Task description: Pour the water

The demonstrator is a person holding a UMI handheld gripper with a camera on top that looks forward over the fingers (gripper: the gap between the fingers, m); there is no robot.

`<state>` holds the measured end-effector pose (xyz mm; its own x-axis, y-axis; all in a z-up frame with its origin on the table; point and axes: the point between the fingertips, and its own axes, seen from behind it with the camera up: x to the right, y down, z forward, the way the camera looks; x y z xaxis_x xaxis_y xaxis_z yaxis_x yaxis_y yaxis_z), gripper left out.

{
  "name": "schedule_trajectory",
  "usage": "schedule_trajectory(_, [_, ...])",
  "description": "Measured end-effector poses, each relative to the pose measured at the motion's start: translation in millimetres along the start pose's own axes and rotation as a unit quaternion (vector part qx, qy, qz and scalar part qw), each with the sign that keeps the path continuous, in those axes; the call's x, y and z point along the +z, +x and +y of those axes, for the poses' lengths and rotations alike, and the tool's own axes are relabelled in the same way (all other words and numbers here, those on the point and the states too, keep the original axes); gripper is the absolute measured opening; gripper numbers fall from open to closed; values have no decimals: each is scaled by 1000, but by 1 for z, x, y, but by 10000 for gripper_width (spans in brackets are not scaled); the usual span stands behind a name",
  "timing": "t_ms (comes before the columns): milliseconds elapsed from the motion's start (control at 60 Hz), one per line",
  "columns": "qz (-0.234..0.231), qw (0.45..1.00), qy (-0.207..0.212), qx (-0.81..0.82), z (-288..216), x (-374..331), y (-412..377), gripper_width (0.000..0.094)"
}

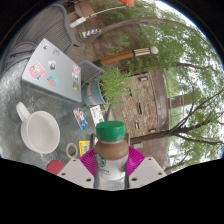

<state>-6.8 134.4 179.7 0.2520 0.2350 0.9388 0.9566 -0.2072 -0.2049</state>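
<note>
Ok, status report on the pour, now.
Hand-held gripper shut on green-capped brown plastic bottle, bottle upright. White ceramic mug on round glass table, off to one side, not yet under the bottle. Small items beside the mug, path otherwise open.

We have one view only, riding on the gripper [111, 170]. It looks forward along the jaws, close above the surface [30, 90].
</note>
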Motion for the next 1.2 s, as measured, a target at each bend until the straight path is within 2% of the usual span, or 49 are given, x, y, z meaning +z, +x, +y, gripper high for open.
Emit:
schedule_trajectory(17, [16,999,7,49,5,-8,6,349])
schedule_trajectory(83, [10,978,49,203,0,-7,11,353])
schedule_trajectory(100, [27,967,68,245,4,-24,18,353])
schedule_trajectory(117, [9,958,76,276,2,-18,17,352])
schedule_trajectory(200, [-12,906,121,406,9,-21,11,353])
schedule_trajectory(300, [-57,858,147,489,14,-9,-7,351])
schedule_trajectory(317, [-52,842,160,512,24,-12,-29,351])
schedule_trajectory(417, [-90,804,166,564,23,2,-33,351])
schedule_trajectory(433, [-93,796,170,574,26,4,-52,351])
schedule_trajectory(517, [-113,779,158,596,42,8,-64,351])
schedule_trajectory(617, [-108,780,141,600,61,20,-92,372])
schedule_trajectory(633, [-102,773,157,606,60,16,-86,371])
schedule_trajectory(733, [-104,764,176,612,61,12,-93,373])
schedule_trajectory(867, [-104,768,178,607,58,13,-89,393])
schedule_trajectory(1000, [-117,774,158,602,60,9,-88,506])
schedule_trajectory(1100, [-158,776,132,596,57,-3,-102,824])
schedule_trajectory(1117, [-162,776,130,596,57,-5,-103,854])
schedule_trajectory(1200, [-170,780,104,593,65,-11,-108,837])
